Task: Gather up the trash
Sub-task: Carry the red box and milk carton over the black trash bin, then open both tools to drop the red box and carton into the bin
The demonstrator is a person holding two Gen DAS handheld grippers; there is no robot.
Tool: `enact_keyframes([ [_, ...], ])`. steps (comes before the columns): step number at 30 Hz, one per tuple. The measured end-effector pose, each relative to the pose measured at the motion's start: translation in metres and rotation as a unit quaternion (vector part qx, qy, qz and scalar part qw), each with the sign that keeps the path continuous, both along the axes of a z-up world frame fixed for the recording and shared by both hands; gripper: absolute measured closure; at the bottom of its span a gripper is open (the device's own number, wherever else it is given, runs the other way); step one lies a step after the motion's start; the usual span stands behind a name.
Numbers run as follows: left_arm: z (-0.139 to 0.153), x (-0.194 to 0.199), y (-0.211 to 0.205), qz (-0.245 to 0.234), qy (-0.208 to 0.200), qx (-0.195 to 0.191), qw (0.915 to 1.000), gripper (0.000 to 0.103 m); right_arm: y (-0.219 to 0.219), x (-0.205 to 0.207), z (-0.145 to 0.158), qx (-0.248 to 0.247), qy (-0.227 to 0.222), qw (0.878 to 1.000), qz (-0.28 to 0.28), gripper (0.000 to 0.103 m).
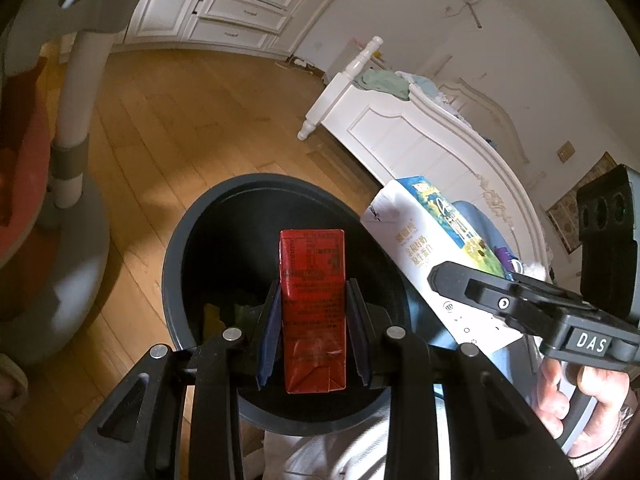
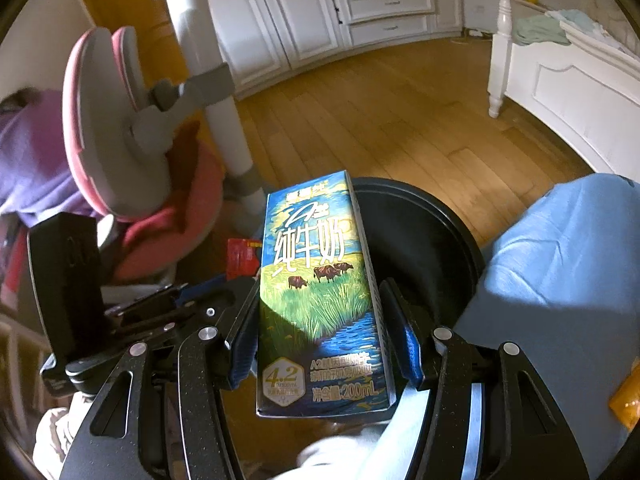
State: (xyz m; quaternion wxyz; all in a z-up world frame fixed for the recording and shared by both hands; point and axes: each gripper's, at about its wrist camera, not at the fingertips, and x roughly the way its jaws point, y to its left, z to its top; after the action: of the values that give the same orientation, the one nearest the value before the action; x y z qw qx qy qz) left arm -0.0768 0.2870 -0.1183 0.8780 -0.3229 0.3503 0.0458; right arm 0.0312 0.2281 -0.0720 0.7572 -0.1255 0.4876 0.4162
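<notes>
My left gripper [image 1: 313,332] is shut on a red drink carton [image 1: 313,304], held upright over the mouth of a dark round trash bin [image 1: 188,232] on the wooden floor. Some yellow and green scraps lie at the bin's bottom. My right gripper [image 2: 320,332] is shut on a blue milk carton [image 2: 316,288] printed with cows and grass, held above the same trash bin [image 2: 440,232]. In the left wrist view the milk carton [image 1: 432,236] and the right gripper [image 1: 480,292] hang at the bin's right rim. The red carton [image 2: 242,258] peeks out left of the milk carton.
A white bed frame [image 1: 420,136] stands to the right of the bin, white cabinets [image 2: 360,4] at the far wall. A pink and grey chair [image 2: 120,132] and a white pole [image 2: 212,80] stand left of the bin. Blue cloth [image 2: 560,248] lies at the right.
</notes>
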Motion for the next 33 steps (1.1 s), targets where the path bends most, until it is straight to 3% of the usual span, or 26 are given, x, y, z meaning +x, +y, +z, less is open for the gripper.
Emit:
enact_keyframes([
  [13,-0.023,0.005,0.0,-0.002,0.027,-0.01,0.9996,0.071,0.007,0.006,-0.022,-0.032,-0.012,0.999,0.006,0.046],
  [33,-0.03,0.008,-0.001,-0.001,0.037,-0.015,0.9992,0.071,0.005,0.011,-0.024,-0.033,-0.014,0.999,0.0,0.045],
])
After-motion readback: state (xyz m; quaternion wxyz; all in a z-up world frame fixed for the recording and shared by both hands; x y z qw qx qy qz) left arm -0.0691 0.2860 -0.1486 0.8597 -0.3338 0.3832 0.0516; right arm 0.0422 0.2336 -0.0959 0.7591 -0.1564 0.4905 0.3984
